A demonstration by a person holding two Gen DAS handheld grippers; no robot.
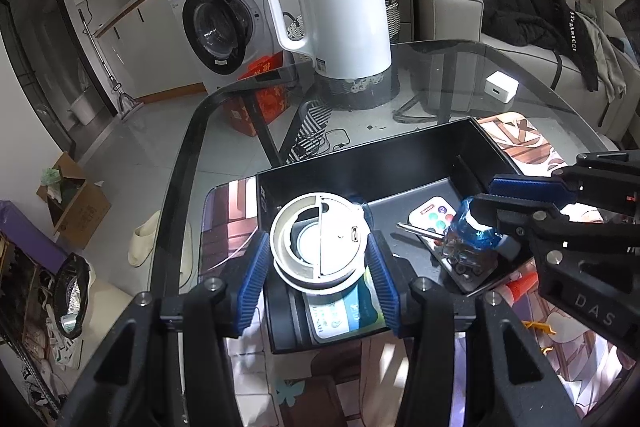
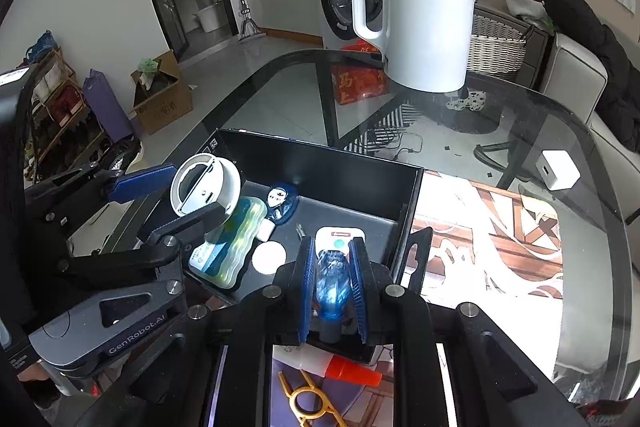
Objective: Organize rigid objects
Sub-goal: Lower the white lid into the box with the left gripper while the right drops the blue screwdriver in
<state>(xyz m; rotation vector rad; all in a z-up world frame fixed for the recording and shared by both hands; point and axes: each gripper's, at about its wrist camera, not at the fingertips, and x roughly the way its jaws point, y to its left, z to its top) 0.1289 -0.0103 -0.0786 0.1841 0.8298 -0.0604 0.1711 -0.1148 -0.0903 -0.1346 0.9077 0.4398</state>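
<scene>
Two tools are both busy over a black box (image 1: 400, 163) sitting on a glass-topped desk (image 1: 440, 67).

From the left wrist view, the left tool (image 1: 318, 259) pinches a round white gadget (image 1: 320, 243) between its blue pads, holding it above the near left part of the box. Under it lies a green and white packet (image 1: 344, 311). Further right, the right tool (image 1: 486, 203) reaches in from the side, closed on a blue translucent object (image 1: 476, 231) just above a white remote (image 1: 432, 217) on the box floor. A big white kettle (image 1: 336, 11) stands on the desk behind the box, with a small white charger cube (image 1: 501, 86) off to the right. The room is pretty lived-in: a washing machine (image 1: 224, 23) behind the kettle, a pale sofa (image 1: 460, 11) with dark clothes on it, and a cardboard carton (image 1: 74, 201) on the tiled floor.

From the right wrist view, the right tool (image 2: 332, 287) squeezes the blue translucent object (image 2: 330, 287) at the near edge of the box (image 2: 320, 167), the remote (image 2: 340, 239) just ahead. The left tool (image 2: 192, 195) holds the round gadget (image 2: 206, 189) over the packet (image 2: 230, 247). A white disc (image 2: 269, 257) and a small blue-rimmed item (image 2: 282, 201) lie on the box floor. A printed mat (image 2: 492, 247) covers the desk (image 2: 520, 115) to the right, and an orange cap (image 2: 352, 371) plus a yellow clip (image 2: 308, 399) sit nearest the camera. The kettle (image 2: 424, 15) and a wicker basket (image 2: 496, 47) are behind.
</scene>
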